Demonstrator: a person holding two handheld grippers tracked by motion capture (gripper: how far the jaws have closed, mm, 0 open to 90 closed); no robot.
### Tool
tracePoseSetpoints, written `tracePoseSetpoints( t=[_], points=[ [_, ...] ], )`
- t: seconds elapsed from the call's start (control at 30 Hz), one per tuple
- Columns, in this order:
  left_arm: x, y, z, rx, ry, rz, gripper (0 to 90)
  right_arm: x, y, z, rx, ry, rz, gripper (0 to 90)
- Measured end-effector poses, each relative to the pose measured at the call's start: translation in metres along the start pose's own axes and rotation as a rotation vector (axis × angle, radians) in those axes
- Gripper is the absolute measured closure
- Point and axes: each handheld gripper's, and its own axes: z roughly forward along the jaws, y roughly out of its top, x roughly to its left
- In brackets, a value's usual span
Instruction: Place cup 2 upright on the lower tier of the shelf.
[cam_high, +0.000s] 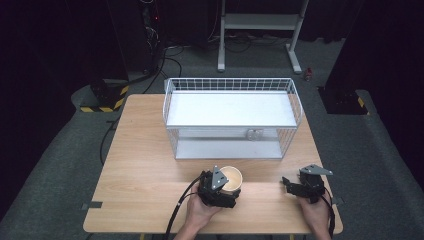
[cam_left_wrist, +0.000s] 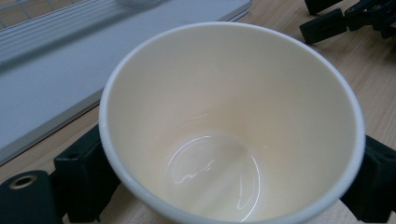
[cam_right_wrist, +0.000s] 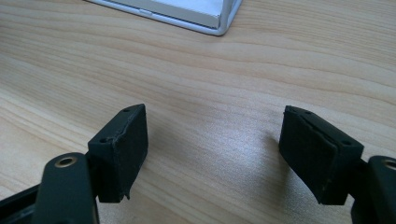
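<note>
An empty cream paper cup stands upright on the wooden table, near the front edge and a little right of centre. My left gripper reaches around it from the near side. In the left gripper view the cup sits between the two black jaws, which lie against its wall on both sides. My right gripper rests low over bare wood to the right of the cup. Its jaws stand wide apart around nothing. The left gripper view catches the right gripper's fingertips at the top right.
A white wire rack with two flat white shelves stands at the back middle of the table, just behind the cup. Its lower shelf corner lies ahead of the right gripper. Bare wood stretches to the left. A metal stand is on the floor behind.
</note>
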Motion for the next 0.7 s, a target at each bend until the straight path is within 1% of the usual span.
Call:
tracePoseSetpoints(
  t=[0.3, 0.4, 0.47, 0.7],
  points=[
    [-0.0011, 0.0005, -0.0011, -0.002, 0.011, 0.011, 9.2, 0.0, 0.0, 0.0, 0.0, 0.0, 0.0, 23.9],
    [-0.001, 0.0008, -0.0015, -0.003, 0.009, 0.011, 9.2, 0.0, 0.0, 0.0, 0.0, 0.0, 0.0, 23.9],
    [-0.0005, 0.0013, -0.0016, -0.005, 0.009, 0.002, 9.3, 0.0, 0.0, 0.0, 0.0, 0.0, 0.0, 23.9],
    [-0.0006, 0.0032, -0.0026, 0.004, 0.017, 0.013, 9.3, 0.0, 0.0, 0.0, 0.0, 0.0, 0.001, 23.9]
  ],
)
